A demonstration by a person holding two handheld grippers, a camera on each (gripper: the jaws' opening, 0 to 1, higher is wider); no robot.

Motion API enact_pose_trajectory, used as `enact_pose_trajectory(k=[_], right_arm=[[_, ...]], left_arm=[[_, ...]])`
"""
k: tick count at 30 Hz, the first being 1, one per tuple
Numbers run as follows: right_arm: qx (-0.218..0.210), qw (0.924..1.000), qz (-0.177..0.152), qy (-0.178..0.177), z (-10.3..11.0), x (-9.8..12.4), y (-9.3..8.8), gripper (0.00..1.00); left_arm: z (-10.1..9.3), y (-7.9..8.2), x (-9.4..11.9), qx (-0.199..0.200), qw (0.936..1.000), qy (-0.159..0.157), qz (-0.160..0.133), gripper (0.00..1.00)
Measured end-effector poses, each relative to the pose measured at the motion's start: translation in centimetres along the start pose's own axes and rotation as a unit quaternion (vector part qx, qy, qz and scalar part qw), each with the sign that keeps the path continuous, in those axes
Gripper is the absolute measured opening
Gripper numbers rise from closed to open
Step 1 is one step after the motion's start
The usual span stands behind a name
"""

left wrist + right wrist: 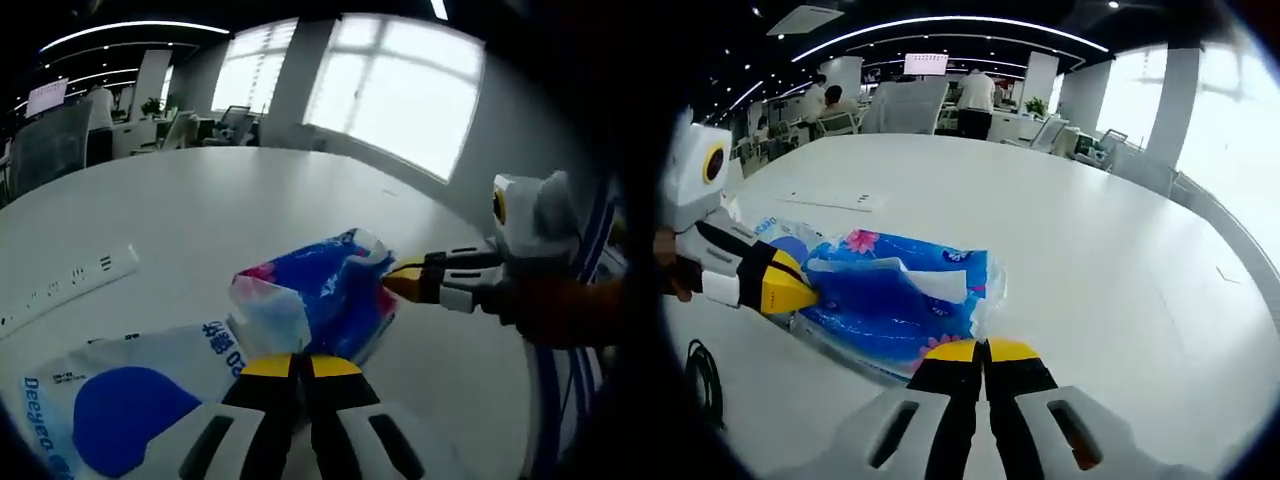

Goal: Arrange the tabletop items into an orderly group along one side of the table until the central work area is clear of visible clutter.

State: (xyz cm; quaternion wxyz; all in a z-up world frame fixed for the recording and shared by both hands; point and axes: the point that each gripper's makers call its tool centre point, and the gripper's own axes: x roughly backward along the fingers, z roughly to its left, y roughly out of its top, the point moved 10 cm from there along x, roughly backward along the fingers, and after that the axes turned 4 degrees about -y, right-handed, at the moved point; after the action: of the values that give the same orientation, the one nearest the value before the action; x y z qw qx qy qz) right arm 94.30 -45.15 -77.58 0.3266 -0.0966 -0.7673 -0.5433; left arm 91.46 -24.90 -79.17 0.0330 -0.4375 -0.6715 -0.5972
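Grippers (300, 366) pinching crinkly tissue pack (325, 295)

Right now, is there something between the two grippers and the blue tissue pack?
Nothing visible. The left gripper is shut at one end of the tissue pack and the right gripper is shut at the other end. Whether they pinch the wrapper cannot be told. A second pack lies beside it.

Both claws, left (301, 366) and right (985, 350), closed.

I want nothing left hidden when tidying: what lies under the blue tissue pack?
Part of the blue tissue pack lies over a white-and-blue plastic pack; the rest rests on the white table. Anything beneath its middle is covered.
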Motion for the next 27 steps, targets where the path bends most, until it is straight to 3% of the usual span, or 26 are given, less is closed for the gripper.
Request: enact_pose_trajectory(k=[8, 19, 27], right_arm=[[0.012, 0.9999, 0.009, -0.008, 0.4, -1.9, -0.2, 0.0], [0.011, 0.9998, 0.019, -0.004, 0.5, -1.9, -0.5, 0.03], [0.014, 0.9998, 0.011, -0.003, 0.3, -1.4, -0.2, 0.12]], left_arm=[[0.5, -0.2, -0.3, 0.015, 0.9999, -0.002, 0.007, 0.02], [0.6, 0.2, 0.6, 0.019, 0.9998, 0.002, 0.0, 0.04], [0.4, 0.9, 2.2, 0.011, 0.9996, 0.013, -0.021, 0.03]])
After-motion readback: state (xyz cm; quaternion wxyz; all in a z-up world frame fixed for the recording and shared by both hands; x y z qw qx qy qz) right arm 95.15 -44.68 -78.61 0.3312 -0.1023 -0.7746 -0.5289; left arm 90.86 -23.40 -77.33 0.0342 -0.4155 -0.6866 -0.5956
